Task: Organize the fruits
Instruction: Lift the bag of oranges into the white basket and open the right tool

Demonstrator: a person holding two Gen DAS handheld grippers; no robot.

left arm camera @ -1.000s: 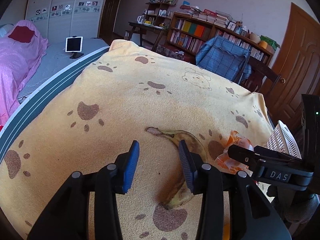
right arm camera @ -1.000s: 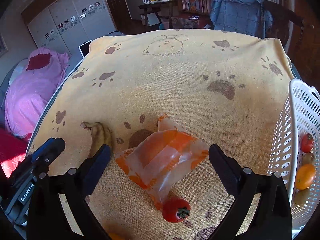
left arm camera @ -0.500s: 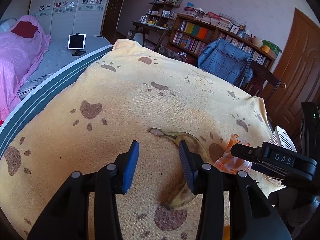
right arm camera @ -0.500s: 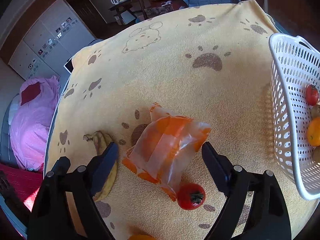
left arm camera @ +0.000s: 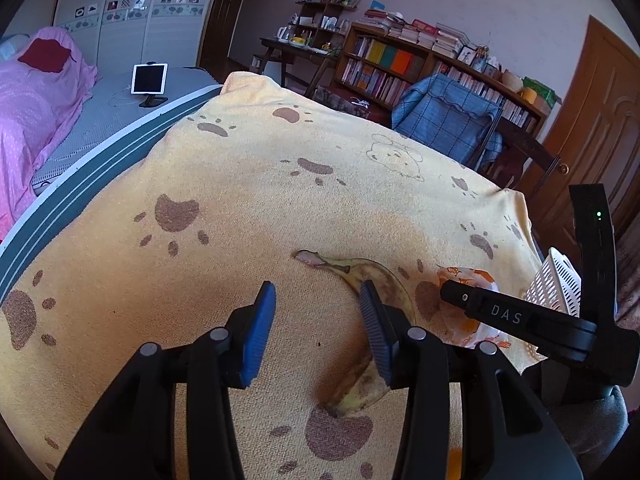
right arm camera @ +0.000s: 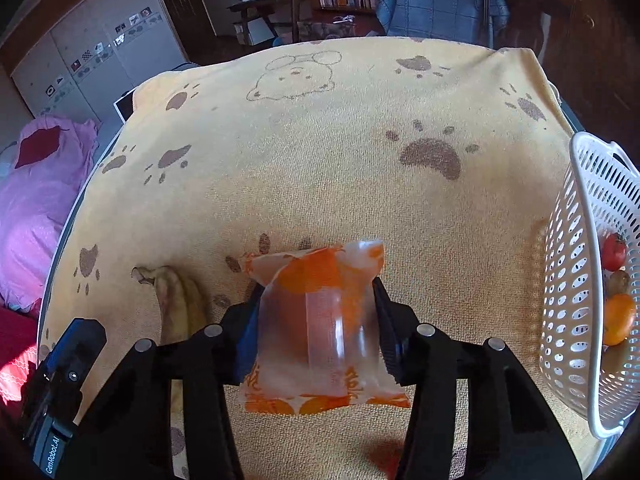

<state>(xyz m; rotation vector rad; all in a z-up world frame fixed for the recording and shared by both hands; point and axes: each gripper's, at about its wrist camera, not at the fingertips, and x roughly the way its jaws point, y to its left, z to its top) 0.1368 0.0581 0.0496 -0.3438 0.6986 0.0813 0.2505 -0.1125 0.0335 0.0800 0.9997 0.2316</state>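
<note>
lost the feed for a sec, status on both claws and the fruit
Right claw just closed on the orange-print packet. Left claw open, empty, beside the banana. Basket at right, path clear.

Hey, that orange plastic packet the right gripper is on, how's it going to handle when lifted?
The orange packet is glossy film, so probably slippery. Its loose ends stick out past the right gripper, so likely floppy. Seems light.

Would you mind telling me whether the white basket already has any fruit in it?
Yes, partly filled: the white basket holds a red tomato, an orange fruit and a brownish one between them, seen through its mesh wall.
</note>
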